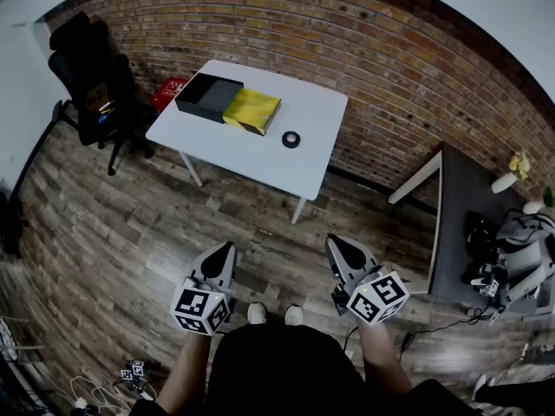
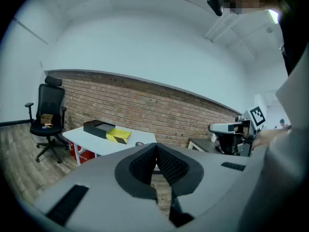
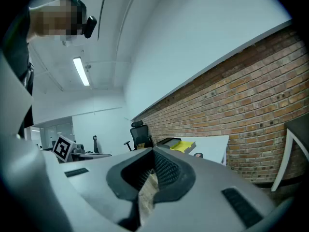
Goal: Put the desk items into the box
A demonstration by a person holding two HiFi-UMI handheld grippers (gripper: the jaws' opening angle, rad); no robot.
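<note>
A white table (image 1: 251,154) stands by the brick wall. On it sit an open black box (image 1: 208,96), a yellow flat item (image 1: 251,111) leaning against the box, and a small black tape roll (image 1: 290,139). My left gripper (image 1: 226,250) and right gripper (image 1: 337,243) are held low over the wooden floor, well short of the table. Both are shut with nothing between the jaws. The left gripper view shows the box (image 2: 99,128), yellow item (image 2: 118,136) and roll (image 2: 139,143) beyond its closed tips (image 2: 156,147). The right gripper view (image 3: 153,152) shows the yellow item (image 3: 182,145) far off.
A black office chair (image 1: 91,76) stands left of the table, with a red crate (image 1: 169,92) beside the table's far left corner. A dark desk (image 1: 464,224) with equipment and a flower vase (image 1: 510,176) is at the right. Cables and small parts (image 1: 130,373) lie on the floor at bottom left.
</note>
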